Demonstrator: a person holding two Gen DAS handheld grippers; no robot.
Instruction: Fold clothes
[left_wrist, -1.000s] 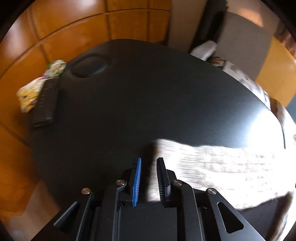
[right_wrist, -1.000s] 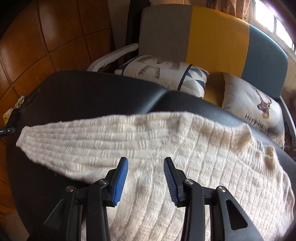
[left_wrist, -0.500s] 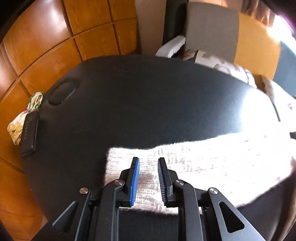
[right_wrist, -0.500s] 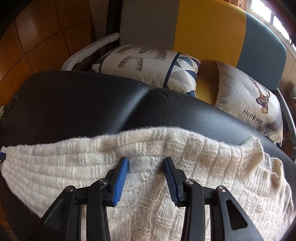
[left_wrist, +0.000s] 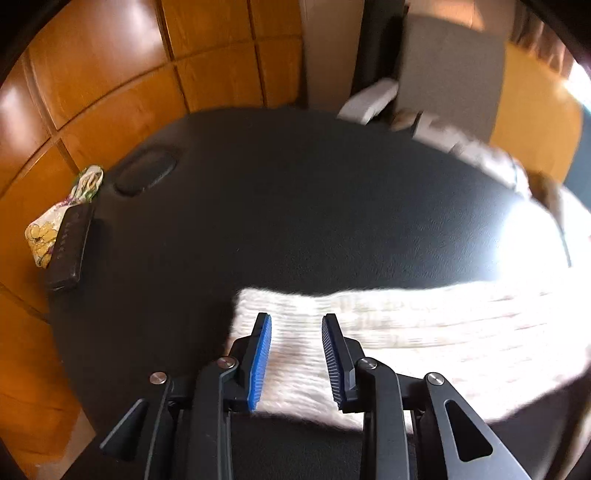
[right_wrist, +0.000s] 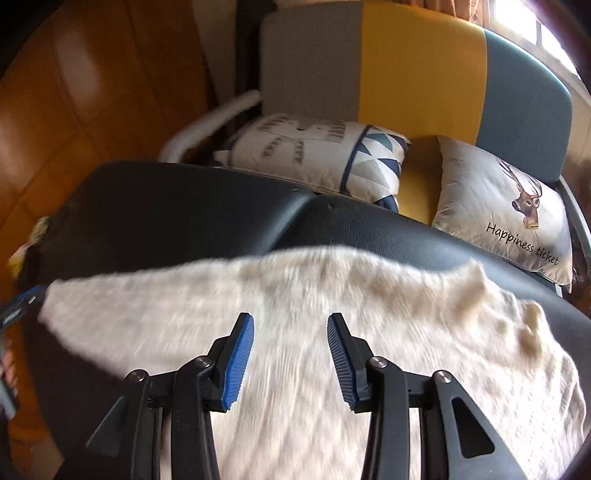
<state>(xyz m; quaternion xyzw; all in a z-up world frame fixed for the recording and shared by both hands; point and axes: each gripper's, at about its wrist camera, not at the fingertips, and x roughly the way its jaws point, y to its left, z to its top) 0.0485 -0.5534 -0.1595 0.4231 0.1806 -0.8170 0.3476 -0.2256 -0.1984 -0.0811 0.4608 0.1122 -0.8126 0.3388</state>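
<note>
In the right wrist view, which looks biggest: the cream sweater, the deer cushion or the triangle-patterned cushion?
1. Cream sweater, by far, though it lies nearest the camera.
2-3. Deer cushion and triangle-patterned cushion: look about alike; I can't rank them.

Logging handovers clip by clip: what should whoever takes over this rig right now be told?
Left gripper: open, over the sleeve end of the cream knit sweater, clamping nothing.
Right gripper: open, over the sweater's body, holding nothing.
The sweater lies spread on the black padded table, sleeve stretched out to the side. A remote sits at the table's far left edge.
Done: garment laid out; no fold visible.
Left: probably grip the sleeve, fold it in over the body, then fold the body.
</note>
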